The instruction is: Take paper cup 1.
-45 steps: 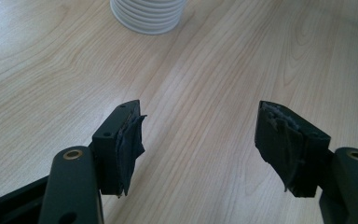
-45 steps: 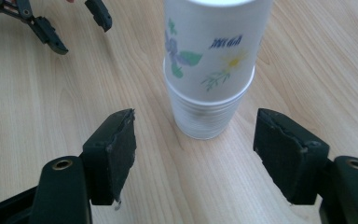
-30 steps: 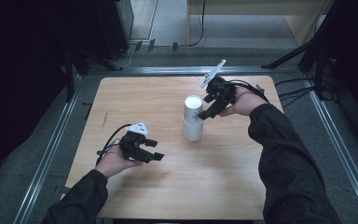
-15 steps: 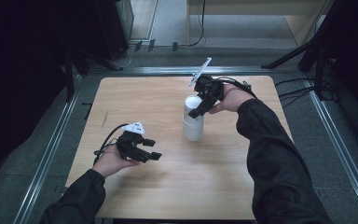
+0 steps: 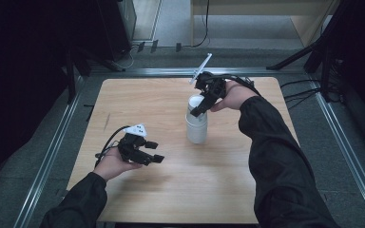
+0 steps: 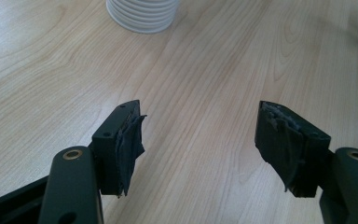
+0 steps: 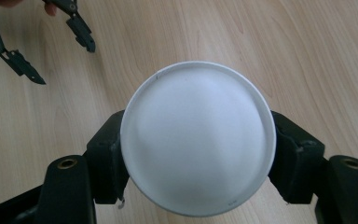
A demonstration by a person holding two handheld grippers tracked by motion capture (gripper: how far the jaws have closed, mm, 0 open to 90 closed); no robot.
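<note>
A stack of white paper cups (image 5: 197,127) stands upside down near the middle of the wooden table (image 5: 138,95). My right gripper (image 5: 196,110) reaches down over its top from the right. Its jaws have just been closing, and in the right gripper view they sit against both sides of the top cup (image 7: 198,140), whose round base hides the pads. My left gripper (image 5: 156,152) rests low at the front left, jaws apart with nothing between them (image 6: 200,144). The ribbed rims of the stack (image 6: 142,14) lie well ahead of it.
A metal rail frames the table (image 5: 52,152). Dark stands and cables sit on the floor beyond the far edge (image 5: 190,45). My left gripper (image 7: 58,53) appears at the top left of the right gripper view. Bare wood surrounds the stack.
My right hand has moved left from beside the stack to over its top, and its jaws have closed in around the top cup. The left hand has stayed put.
</note>
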